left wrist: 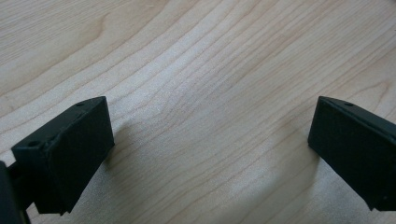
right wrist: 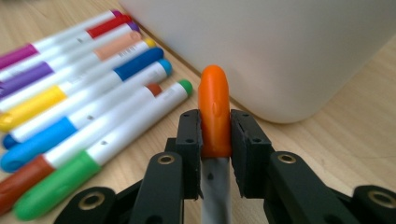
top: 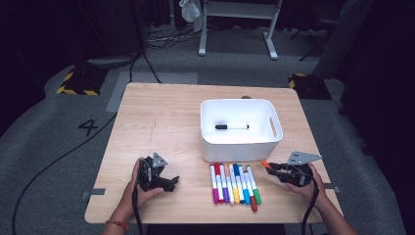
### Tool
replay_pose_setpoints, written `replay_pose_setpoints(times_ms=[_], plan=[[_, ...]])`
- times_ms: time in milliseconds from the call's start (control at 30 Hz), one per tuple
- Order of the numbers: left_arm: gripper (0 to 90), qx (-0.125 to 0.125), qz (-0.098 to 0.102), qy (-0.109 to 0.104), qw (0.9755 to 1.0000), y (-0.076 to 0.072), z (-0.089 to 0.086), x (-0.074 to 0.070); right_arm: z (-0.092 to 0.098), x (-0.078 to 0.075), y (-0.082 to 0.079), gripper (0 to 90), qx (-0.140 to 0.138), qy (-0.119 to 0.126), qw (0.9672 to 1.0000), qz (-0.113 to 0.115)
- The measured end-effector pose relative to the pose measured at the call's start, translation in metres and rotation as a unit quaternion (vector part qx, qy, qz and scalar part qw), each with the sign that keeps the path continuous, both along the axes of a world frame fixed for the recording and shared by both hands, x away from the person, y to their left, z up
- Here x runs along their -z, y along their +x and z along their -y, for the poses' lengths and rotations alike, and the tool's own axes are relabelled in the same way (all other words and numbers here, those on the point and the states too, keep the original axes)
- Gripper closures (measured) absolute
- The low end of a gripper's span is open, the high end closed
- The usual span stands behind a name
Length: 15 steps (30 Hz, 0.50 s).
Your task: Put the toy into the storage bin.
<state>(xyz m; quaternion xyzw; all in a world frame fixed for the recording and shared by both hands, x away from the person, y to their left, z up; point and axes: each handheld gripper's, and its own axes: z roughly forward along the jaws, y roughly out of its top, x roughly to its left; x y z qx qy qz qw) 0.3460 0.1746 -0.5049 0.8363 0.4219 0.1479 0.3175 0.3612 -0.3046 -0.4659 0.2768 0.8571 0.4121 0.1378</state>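
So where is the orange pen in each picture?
High view: the orange pen pokes out of the right gripper, low right, by the white box.
Right gripper view: middle, clamped between the two black jaws.
Left gripper view: the pen isn't here, just the wooden table between open jaws.
Shared landmark: the white box sits right behind the pen in the high view and the right gripper view.

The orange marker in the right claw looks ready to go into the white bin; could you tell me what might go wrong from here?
1. The right claw pinches the orange marker near its cap end, so the long body could swing or slip out.
2. The white bin wall stands close ahead; a low carry could knock the marker against it.
3. The row of markers lies just beside; a sideways sweep could scatter them.
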Motion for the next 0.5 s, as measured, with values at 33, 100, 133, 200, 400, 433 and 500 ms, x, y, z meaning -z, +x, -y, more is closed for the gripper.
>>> replay_pose_setpoints(times_ms=[33,100,133,200,400,433,500], plan=[[0.2,0.0,0.0,0.001,1.0,0.0,0.0,0.0,0.001,-0.003,-0.002,75.1,-0.003,0.003,1.0,0.005],[0.2,0.0,0.0,0.0,1.0,0.0,0.0,0.0,0.003,-0.013,-0.007,75.1,-0.008,0.012,0.9998,0.015],[0.2,0.0,0.0,0.0,1.0,0.0,0.0,0.0,0.004,-0.02,-0.01,75.1,-0.011,0.014,0.9996,0.023],[0.2,0.0,0.0,0.0,1.0,0.0,0.0,0.0,0.004,-0.032,-0.014,75.1,-0.016,0.018,0.9992,0.033],[0.3,0.0,0.0,0.0,1.0,0.0,0.0,0.0,0.0,-0.072,-0.018,75.1,-0.039,0.028,0.9966,0.067],[0.3,-0.001,0.0,0.0,1.0,0.0,0.0,0.0,-0.001,-0.077,-0.018,75.1,-0.041,0.028,0.9963,0.07],[0.3,-0.001,0.0,0.0,1.0,0.0,0.0,0.0,-0.003,-0.089,-0.016,75.1,-0.047,0.025,0.9954,0.08]])
